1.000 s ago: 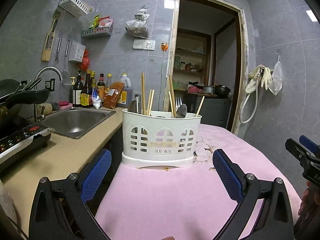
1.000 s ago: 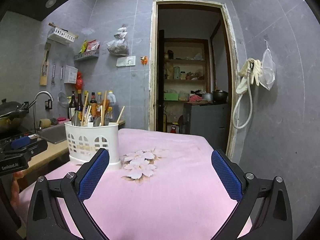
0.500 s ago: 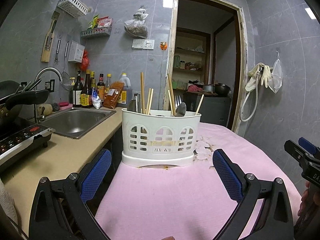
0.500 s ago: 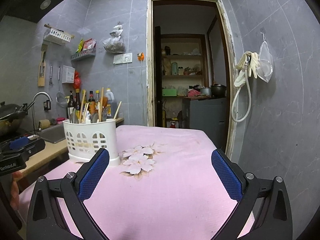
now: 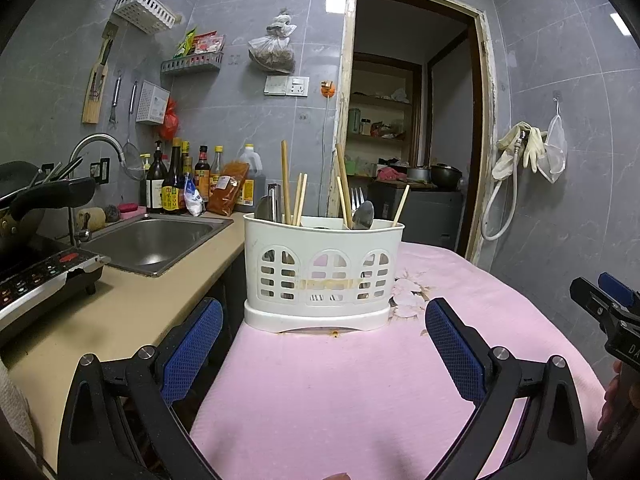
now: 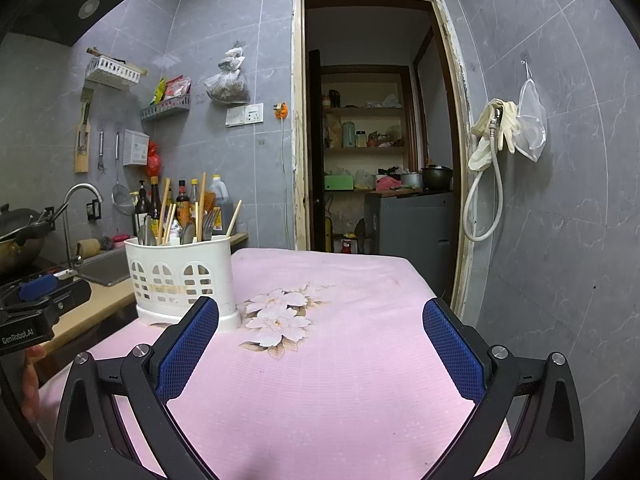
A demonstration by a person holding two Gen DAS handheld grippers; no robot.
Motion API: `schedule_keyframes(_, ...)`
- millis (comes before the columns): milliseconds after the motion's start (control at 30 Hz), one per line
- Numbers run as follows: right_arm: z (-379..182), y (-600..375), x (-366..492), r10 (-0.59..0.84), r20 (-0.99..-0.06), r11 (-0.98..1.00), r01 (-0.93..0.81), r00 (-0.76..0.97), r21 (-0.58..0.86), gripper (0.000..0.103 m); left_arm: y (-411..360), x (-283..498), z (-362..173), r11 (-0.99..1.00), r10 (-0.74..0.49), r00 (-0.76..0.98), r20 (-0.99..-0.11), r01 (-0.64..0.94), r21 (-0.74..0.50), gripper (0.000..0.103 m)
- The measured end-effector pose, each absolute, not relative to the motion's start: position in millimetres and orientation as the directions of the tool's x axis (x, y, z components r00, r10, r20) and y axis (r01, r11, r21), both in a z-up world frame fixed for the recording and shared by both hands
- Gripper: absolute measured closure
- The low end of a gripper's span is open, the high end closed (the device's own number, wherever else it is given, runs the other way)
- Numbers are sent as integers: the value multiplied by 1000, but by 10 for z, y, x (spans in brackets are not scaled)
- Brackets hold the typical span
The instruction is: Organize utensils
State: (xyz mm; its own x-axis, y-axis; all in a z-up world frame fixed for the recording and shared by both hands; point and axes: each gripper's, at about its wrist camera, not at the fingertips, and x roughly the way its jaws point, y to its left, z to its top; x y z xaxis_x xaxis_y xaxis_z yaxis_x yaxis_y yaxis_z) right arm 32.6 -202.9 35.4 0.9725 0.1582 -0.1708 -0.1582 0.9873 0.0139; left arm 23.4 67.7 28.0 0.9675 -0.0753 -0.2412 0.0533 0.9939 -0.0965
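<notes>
Both spread and empty, the left claw [image 5: 324, 344] squarely faces the utensil caddy [image 5: 322, 272]; the right claw [image 6: 320, 344] sits farther off.

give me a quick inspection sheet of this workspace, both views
surface: pink cloth with a flower print, beside a beige counter.
job's things: white utensil caddy upright on the cloth near the counter edge, holding chopsticks, a spoon and a fork; no loose utensils seen.
clutter: sauce bottles behind the sink; induction cooker; pan.
grippers: left gripper open, empty, facing the caddy; right gripper open, empty, over bare cloth.
cables: white hose hanging on the right wall; thin cord under an orange hook.
surroundings: grey tiled walls, open doorway to a storage room, rubber gloves.
</notes>
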Motion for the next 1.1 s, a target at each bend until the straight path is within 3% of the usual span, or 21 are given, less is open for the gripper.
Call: schedule_keyframes(1100, 268, -2012, 387, 159, -185, 987, -157, 970, 23, 0, 666, 274, 238, 993, -77, 964, -253, 52, -103, 3)
